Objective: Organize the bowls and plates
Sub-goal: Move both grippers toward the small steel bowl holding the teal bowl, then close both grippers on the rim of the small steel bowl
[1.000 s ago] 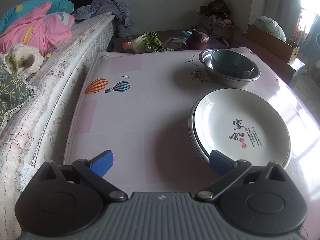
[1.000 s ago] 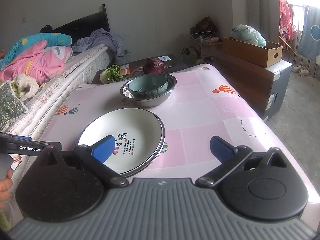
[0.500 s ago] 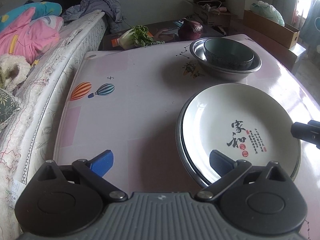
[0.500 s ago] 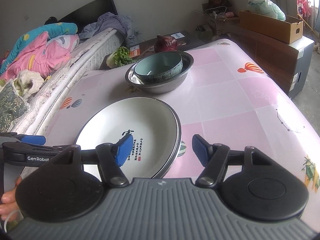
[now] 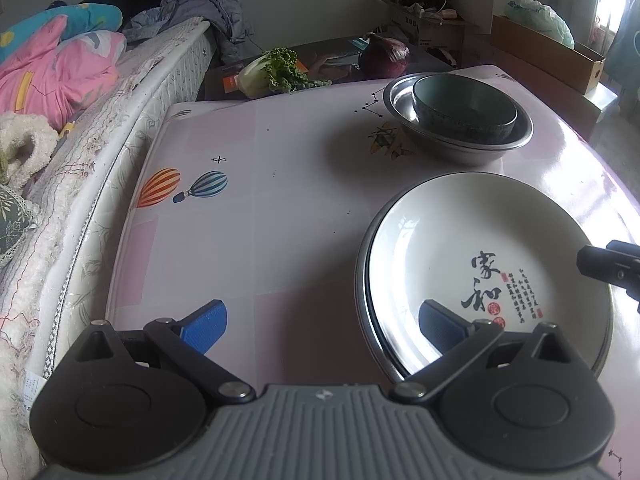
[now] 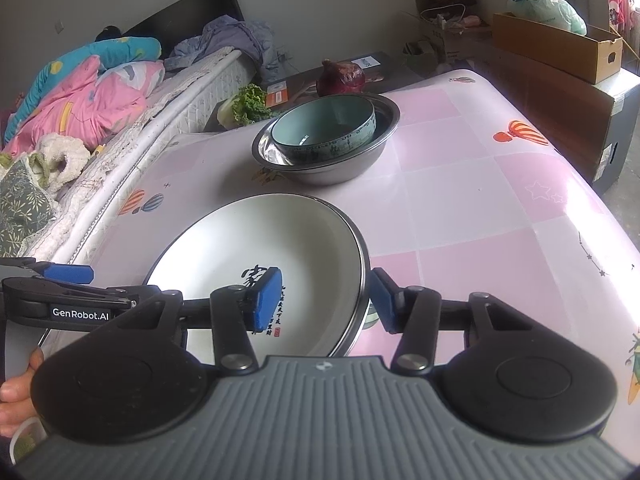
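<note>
A white plate with black calligraphy (image 5: 480, 256) lies on top of a second plate on the pink table (image 5: 280, 184); it also shows in the right wrist view (image 6: 280, 248). My right gripper (image 6: 326, 300) is open, its jaws straddling the plates' right rim, one pad over the plate and one outside. My left gripper (image 5: 324, 320) is open and empty, its right pad over the plate's near left edge. A teal bowl (image 6: 324, 128) sits inside a steel basin (image 6: 340, 164) farther back.
A bed with pink and blue bedding (image 5: 60, 64) runs along the table's left side. A cabbage (image 5: 272, 72) and a red onion (image 5: 384, 56) lie beyond the far edge. A cardboard box (image 6: 560, 44) stands at the right.
My right gripper has moved forward and narrowed around the plates' right rim. My left gripper has edged closer to the plates' left side.
</note>
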Motion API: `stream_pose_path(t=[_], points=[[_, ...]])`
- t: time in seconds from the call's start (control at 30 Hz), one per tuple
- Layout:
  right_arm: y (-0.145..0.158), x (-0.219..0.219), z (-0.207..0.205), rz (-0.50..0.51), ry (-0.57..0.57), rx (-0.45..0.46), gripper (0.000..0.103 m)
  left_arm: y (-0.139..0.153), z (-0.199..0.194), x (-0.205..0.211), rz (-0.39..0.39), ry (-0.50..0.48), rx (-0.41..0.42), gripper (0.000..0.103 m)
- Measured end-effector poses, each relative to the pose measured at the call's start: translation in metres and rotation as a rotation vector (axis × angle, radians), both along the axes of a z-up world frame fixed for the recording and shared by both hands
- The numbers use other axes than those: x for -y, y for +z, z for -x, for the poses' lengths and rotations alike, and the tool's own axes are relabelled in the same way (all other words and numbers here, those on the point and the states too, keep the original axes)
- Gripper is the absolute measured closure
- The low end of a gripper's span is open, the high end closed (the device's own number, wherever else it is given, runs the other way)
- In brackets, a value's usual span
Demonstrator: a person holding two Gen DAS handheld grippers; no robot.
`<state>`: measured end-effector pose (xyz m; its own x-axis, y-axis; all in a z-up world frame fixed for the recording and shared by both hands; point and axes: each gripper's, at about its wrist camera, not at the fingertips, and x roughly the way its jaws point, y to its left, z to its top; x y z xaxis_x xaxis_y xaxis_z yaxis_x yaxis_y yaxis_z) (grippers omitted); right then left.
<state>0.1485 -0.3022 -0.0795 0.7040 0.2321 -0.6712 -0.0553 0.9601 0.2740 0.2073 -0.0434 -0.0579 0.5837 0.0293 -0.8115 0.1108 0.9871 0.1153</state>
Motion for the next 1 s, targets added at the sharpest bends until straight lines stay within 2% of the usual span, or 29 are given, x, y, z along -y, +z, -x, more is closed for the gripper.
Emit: stream_pose_path(t=[0.37,0.53,0.73,0.83,1.0], points=[[0.024,0.023,-0.013,-0.042,0.001,0.042,0.049,0.023,-0.012,0.007,0.004,-0.033,0.057,0.0],[0.036,0.037,-0.044,-0.077,0.027,0.031,0.049,0.042,-0.04,0.005,0.119,-0.095,0.1,0.0],[0.035,0.056,-0.099,-0.117,0.028,-0.032,0.049,0.042,-0.095,0.005,0.293,-0.133,0.072,0.0],[0.027,0.064,-0.125,-0.132,0.02,-0.072,0.049,0.035,-0.119,0.006,0.333,-0.131,0.053,0.001],[0.011,0.077,-0.16,-0.164,0.003,-0.118,0.05,0.02,-0.161,0.005,0.406,-0.103,-0.007,0.019]])
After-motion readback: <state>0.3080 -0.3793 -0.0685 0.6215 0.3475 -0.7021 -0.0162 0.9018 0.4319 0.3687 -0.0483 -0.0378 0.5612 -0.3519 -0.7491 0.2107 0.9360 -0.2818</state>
